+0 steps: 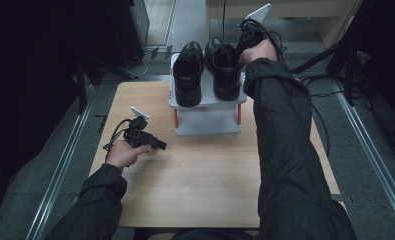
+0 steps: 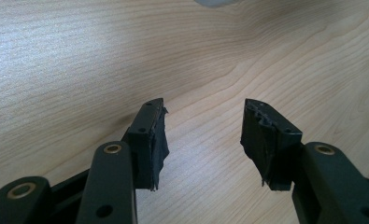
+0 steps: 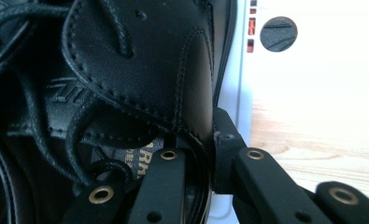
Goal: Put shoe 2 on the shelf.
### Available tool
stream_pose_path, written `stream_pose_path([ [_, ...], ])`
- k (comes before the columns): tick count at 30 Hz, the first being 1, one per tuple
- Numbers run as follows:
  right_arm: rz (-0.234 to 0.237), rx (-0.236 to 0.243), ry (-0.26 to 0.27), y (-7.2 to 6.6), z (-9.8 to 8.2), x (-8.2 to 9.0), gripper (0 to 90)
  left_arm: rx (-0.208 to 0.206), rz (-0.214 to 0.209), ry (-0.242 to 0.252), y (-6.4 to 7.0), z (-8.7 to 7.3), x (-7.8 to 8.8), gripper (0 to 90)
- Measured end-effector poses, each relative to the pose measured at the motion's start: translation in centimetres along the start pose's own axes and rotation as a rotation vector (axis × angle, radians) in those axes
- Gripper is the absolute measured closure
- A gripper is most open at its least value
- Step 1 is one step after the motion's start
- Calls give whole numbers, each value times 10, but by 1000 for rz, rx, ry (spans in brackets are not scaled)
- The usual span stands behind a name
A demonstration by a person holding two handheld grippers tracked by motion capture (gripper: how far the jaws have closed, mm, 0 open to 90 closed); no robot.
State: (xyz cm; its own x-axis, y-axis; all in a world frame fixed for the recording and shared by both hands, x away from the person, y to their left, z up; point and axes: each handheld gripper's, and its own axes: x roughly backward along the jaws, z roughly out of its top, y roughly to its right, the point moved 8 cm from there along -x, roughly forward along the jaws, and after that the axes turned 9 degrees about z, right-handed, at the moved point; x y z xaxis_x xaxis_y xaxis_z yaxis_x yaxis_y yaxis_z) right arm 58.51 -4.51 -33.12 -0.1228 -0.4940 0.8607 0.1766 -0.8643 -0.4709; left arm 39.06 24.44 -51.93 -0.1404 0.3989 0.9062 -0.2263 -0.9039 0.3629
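Wooden table (image 1: 195, 185), right shoe (image 1: 226, 67) toe pointing nearward

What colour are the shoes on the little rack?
Black, both shoes; the high view shows it best.

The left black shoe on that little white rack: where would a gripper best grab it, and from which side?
Probably the collar of the left shoe, coming from above: its opening faces up and the thin leather wall fits between two jaws. The right gripper grips the right shoe that way, one jaw inside. The open left gripper is free.
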Motion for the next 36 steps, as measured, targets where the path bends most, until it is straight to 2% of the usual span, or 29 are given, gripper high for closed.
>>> stream_pose_path([
  [8,-29,19,-3,-9,-2,-8,816,14,-4,8,-2,1,2,493],
  [15,-6,34,-17,-18,-7,-10,774,11,-3,5,-1,1,1,492],
  [32,-8,70,-9,-18,-11,-13,733,7,0,5,-1,1,1,484],
  [36,4,81,-2,-17,-12,-13,714,9,4,6,-2,1,1,478],
])
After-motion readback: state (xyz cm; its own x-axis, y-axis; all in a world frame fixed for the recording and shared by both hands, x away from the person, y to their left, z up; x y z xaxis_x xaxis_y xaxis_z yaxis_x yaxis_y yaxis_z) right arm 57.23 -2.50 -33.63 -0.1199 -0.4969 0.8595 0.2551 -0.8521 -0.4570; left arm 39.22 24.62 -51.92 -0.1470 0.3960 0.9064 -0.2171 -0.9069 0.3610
